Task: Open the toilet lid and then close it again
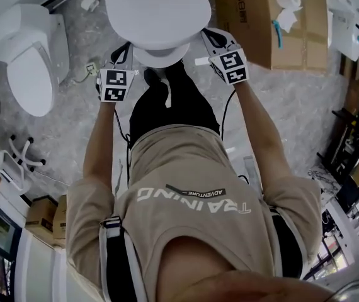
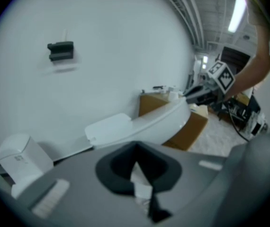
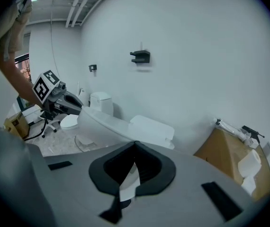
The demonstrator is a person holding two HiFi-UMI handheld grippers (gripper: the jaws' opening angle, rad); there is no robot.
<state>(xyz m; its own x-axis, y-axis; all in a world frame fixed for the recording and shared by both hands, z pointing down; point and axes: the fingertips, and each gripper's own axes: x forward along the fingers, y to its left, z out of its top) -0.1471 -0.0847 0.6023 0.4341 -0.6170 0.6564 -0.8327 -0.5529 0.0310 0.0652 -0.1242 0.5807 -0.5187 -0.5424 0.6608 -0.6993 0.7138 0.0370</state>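
The white toilet lid (image 1: 157, 11) is lifted partway above the seat and bowl (image 1: 160, 58) in front of the person. My left gripper (image 1: 123, 54) sits at the lid's left front edge, and a sliver of white lid shows between its jaws (image 2: 139, 174). At the right front edge is my right gripper (image 1: 216, 39), which likewise has white lid edge in its jaws (image 3: 130, 174). From each gripper view the tilted lid (image 2: 144, 122) (image 3: 111, 122) runs across to the other gripper (image 2: 196, 94) (image 3: 73, 105) on its far rim.
A second toilet (image 1: 31, 49) stands to the left. To the right is a cardboard box (image 1: 274, 24) with a paper roll (image 1: 290, 2) on it. A chair base (image 1: 19, 159) and small boxes (image 1: 47, 219) lie at lower left. The person's legs stand close before the bowl.
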